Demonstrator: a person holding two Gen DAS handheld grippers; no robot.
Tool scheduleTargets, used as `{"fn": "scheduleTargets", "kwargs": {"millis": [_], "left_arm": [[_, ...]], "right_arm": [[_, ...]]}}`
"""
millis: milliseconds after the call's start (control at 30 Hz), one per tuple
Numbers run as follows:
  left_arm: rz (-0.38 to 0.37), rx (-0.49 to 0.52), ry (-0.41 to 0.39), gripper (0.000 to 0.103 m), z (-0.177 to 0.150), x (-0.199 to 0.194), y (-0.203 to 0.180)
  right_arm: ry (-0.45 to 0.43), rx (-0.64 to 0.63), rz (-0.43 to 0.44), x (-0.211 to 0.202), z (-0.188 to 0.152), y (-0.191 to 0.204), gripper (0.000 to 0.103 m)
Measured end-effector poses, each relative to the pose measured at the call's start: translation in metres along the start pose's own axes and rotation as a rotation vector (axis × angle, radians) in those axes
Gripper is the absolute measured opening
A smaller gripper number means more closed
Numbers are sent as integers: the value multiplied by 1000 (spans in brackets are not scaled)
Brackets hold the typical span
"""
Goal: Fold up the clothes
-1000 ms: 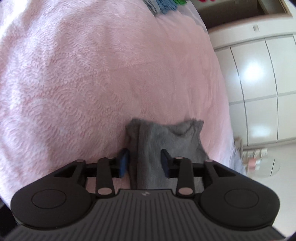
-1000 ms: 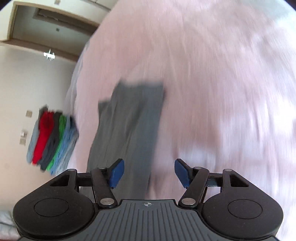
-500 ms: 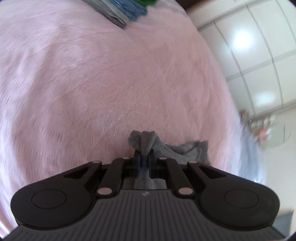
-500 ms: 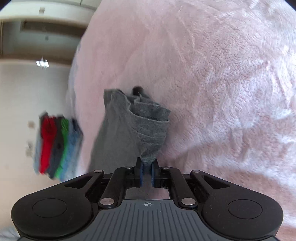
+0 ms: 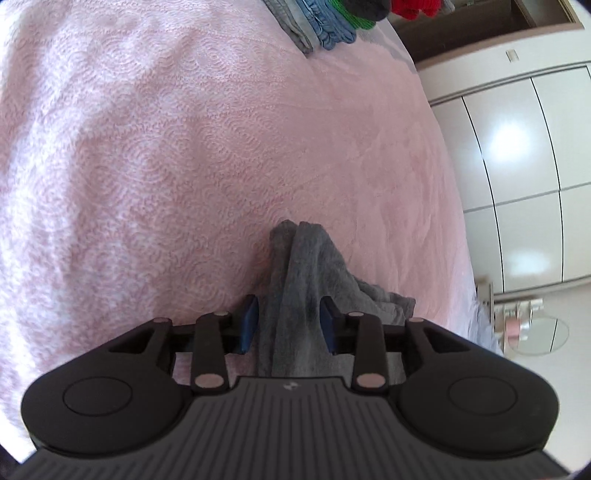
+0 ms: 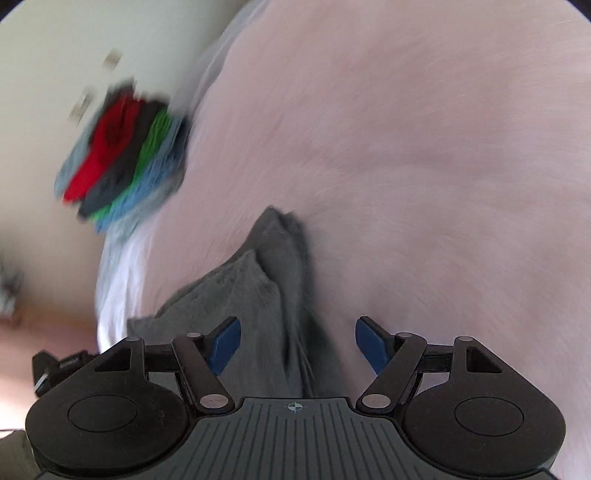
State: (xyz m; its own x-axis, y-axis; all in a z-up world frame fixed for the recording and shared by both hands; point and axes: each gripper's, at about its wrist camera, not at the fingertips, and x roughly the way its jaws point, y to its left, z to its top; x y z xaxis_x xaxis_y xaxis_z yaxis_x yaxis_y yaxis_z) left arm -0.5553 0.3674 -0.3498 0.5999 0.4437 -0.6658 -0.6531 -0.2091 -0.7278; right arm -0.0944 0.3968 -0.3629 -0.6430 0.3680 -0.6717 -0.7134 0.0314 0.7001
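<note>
A grey garment (image 5: pixel 306 280) lies bunched in a narrow fold on the pink bedspread (image 5: pixel 166 166). My left gripper (image 5: pixel 288 325) straddles its near end; the jaws are opening, and the cloth fills the gap between the blue pads without being pinched. In the blurred right wrist view the same grey garment (image 6: pixel 266 295) runs away from me in a ridge. My right gripper (image 6: pixel 297 345) stands wide over it, jaws opening, and the pads (image 6: pixel 225 345) are clear of the cloth on both sides.
A stack of folded clothes (image 5: pixel 332 22) in blue, green, dark and red sits at the bed's far edge, also seen as the stack (image 6: pixel 122 166) up left. White wardrobe doors (image 5: pixel 517 166) and a round glass table (image 5: pixel 539 336) lie beyond the bed's right edge.
Both grippers stood open a second ago, then pinched the grey garment and lifted folds of it. Both have now let go, and the right view has swung towards the stack.
</note>
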Motion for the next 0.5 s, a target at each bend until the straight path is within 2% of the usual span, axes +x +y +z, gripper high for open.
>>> {"fn": "scheduleTargets", "kwargs": {"millis": [67, 100, 133, 167, 200, 267, 400, 500], "left_arm": [[-12, -2, -13, 20, 0, 6, 0], [-17, 11, -15, 2, 1, 9, -2], [-18, 30, -19, 3, 2, 11, -4], [-20, 52, -26, 3, 4, 13, -8], [-26, 77, -34, 2, 6, 13, -12], [-45, 121, -48, 2, 15, 12, -21], [-77, 228, -82, 3, 47, 22, -42], [-82, 319, -102, 3, 73, 44, -61]], "right_arm": [[67, -21, 65, 21, 13, -4, 72], [98, -38, 95, 30, 20, -3, 55], [129, -60, 111, 38, 25, 0, 16], [164, -90, 112, 44, 29, 4, 11], [172, -135, 104, 46, 31, 8, 7], [146, -175, 109, 41, 34, 11, 6], [21, -161, 161, 11, 36, 13, 5], [-74, -162, 149, 7, 46, 18, 5]]}}
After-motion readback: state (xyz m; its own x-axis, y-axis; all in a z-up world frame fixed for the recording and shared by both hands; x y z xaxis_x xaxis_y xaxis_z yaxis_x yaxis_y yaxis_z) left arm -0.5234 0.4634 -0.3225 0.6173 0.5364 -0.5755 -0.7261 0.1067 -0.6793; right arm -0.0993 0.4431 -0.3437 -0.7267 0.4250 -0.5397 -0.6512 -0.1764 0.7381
